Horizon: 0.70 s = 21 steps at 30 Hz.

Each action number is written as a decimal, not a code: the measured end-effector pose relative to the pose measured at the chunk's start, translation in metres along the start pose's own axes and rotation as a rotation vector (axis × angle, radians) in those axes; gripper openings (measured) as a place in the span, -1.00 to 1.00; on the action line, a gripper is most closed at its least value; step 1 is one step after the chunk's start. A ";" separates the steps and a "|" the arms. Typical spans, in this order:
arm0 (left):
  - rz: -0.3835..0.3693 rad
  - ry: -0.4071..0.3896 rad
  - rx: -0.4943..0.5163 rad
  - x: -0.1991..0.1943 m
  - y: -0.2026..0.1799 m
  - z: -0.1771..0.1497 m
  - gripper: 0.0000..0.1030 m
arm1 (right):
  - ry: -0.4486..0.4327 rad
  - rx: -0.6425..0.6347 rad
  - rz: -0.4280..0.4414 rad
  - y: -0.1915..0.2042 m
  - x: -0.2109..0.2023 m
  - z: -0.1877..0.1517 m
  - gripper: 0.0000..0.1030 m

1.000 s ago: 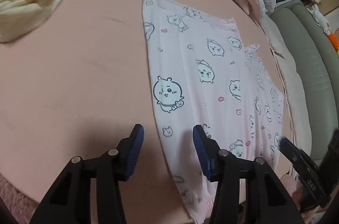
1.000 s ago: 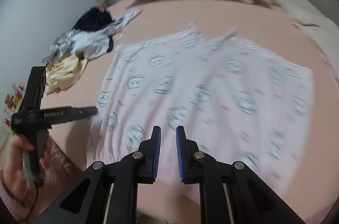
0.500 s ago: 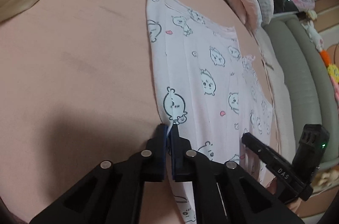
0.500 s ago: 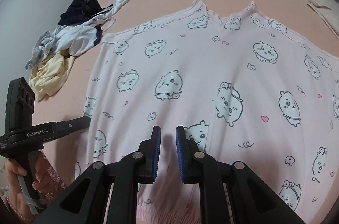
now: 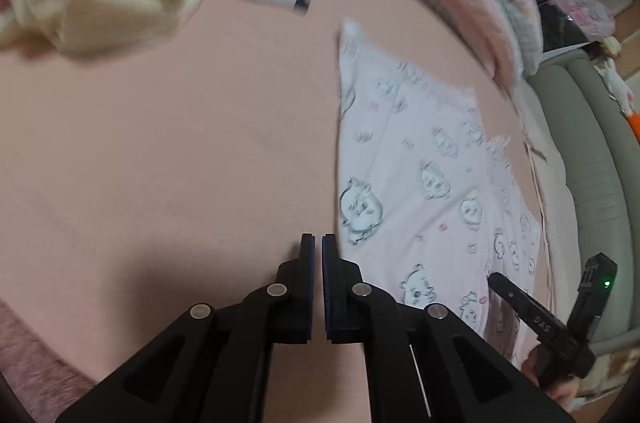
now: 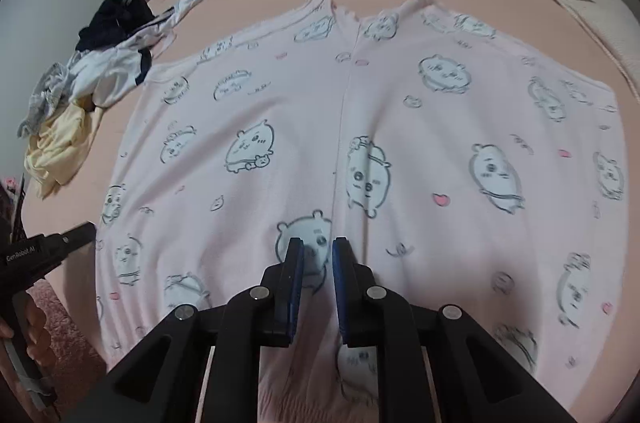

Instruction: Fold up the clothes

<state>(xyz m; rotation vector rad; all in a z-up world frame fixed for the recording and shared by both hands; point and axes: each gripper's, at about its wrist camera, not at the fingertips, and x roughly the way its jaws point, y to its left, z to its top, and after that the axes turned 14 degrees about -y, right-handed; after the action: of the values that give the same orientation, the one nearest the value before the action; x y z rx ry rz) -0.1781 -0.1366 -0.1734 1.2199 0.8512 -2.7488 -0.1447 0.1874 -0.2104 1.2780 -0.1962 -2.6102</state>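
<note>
The pink printed pajama top (image 6: 400, 127) lies spread flat on the pink bed (image 5: 160, 163). The right claw (image 6: 317, 253) hovers above its lower middle, slightly apart. The left claw (image 5: 317, 247), nearly together and empty, sits beside the top's edge.

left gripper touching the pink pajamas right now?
Apart. Left wrist view: the left gripper, fingers nearly closed, sits over bare bedsheet, beside the pajamas' edge.

Left hand-held gripper (image 5: 317, 247) has let go of the pajama edge (image 5: 339, 183).
</note>
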 end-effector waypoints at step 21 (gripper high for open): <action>-0.038 0.076 0.592 0.002 -0.114 -0.047 -0.06 | -0.009 -0.154 -0.058 0.010 -0.044 -0.034 -0.71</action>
<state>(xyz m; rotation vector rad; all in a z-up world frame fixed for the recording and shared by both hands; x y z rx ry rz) -0.1738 -0.0162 -0.1464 1.3867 0.0396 -3.1129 -0.0901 0.1883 -0.1957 1.2378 0.0403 -2.6214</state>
